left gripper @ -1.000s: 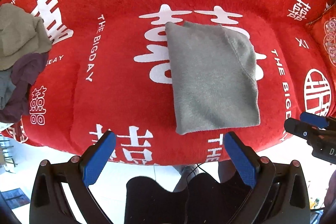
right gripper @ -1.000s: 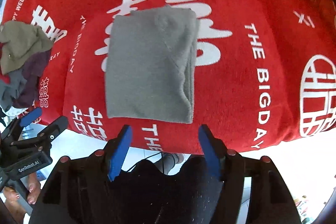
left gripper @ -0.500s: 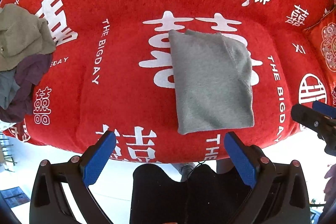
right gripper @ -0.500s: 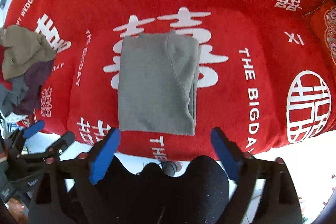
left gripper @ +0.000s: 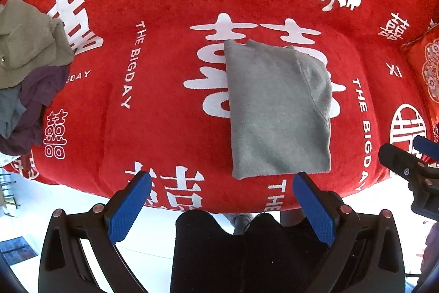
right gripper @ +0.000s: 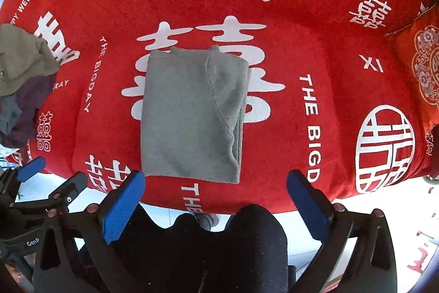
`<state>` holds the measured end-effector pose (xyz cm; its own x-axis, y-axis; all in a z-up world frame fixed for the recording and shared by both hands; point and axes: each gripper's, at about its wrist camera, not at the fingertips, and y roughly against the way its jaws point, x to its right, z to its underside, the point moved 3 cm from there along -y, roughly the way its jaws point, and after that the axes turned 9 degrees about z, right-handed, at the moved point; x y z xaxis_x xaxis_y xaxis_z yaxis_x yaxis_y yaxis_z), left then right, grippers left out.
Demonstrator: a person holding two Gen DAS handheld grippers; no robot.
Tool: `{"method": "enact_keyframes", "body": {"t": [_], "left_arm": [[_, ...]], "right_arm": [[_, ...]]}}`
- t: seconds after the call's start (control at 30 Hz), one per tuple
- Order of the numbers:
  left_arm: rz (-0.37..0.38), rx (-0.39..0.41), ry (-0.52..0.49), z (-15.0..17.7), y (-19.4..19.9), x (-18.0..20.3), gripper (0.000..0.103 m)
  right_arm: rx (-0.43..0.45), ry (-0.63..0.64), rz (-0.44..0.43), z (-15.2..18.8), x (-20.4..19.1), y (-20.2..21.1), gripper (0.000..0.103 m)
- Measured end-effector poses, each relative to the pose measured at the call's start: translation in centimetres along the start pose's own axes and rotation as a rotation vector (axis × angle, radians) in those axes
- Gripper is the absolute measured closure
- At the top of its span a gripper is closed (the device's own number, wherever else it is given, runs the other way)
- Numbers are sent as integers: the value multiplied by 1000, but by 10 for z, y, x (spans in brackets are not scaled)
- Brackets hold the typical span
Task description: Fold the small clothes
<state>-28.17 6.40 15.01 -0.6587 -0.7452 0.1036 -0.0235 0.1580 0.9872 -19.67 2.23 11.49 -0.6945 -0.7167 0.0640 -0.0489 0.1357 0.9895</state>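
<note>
A grey garment [left gripper: 277, 111] lies folded into a neat rectangle on the red sofa cover [left gripper: 170, 106]; it also shows in the right wrist view [right gripper: 192, 114]. My left gripper [left gripper: 219, 191] is open and empty, held back over the sofa's front edge, below and apart from the garment. My right gripper [right gripper: 215, 191] is open and empty too, just in front of the garment's near edge. The left gripper also shows at the lower left of the right wrist view [right gripper: 35, 183].
A pile of loose clothes [left gripper: 24, 73], olive, purple and grey-blue, lies at the sofa's left end. A red patterned cushion [right gripper: 422, 67] sits at the right. The person's dark-clad legs [right gripper: 208, 246] and white floor are below the sofa edge.
Both grippers have drawn back from the folded garment, so it looks smaller. The right gripper's jaws have opened wider. The garment has not moved.
</note>
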Motion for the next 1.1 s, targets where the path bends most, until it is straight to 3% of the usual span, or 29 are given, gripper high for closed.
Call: {"method": "enact_keyframes", "body": {"t": [1.1], "left_arm": [[-6,0,7,-9,-2,1,0]], "right_arm": [[-6,9,13,-11,-5,0,0]]}}
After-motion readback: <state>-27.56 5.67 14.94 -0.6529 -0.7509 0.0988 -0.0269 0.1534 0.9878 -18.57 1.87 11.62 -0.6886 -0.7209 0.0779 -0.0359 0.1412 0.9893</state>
